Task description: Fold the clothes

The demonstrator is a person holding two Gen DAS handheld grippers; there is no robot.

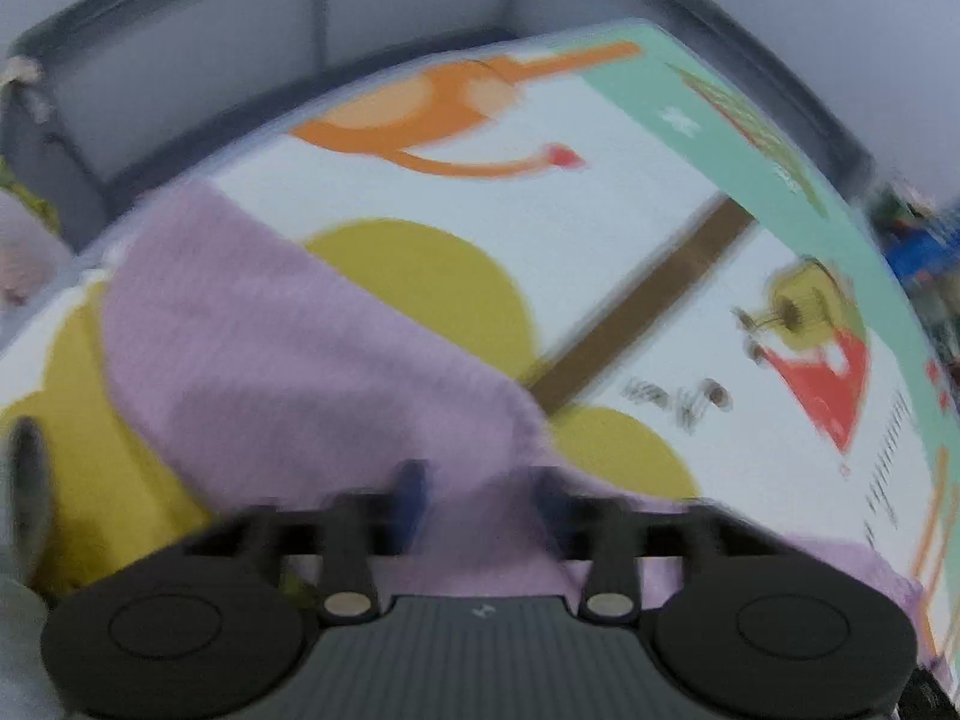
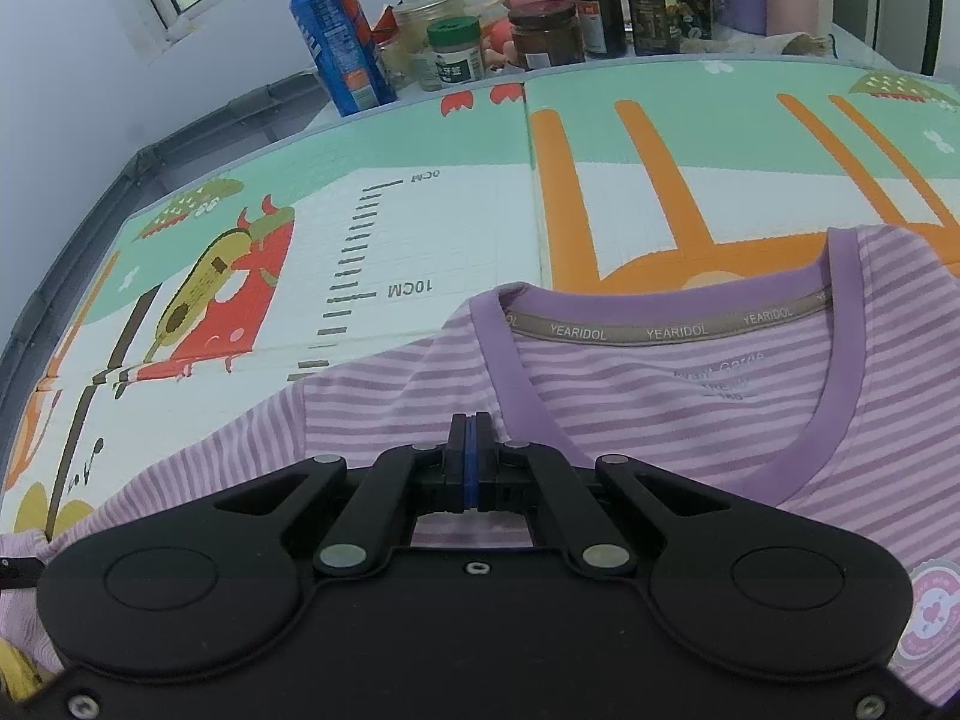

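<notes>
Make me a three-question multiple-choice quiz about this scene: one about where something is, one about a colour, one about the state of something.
1. Where does the blue can stand?
A. Past the far edge of the mat, among jars and bottles
B. On the shirt
C. Between the right gripper's fingers

2. What colour is the shirt's collar?
A. Orange
B. Solid purple
C. Green

3. How do the right gripper's jaws stand?
A. Wide open
C. Shut, over the shirt near the collar
B. Out of view

Answers:
1: A, the can stands beyond the mat's far edge beside the jars.
2: B, a plain purple band rims the striped neckline.
3: C, the two fingers meet with no gap between them.
</notes>
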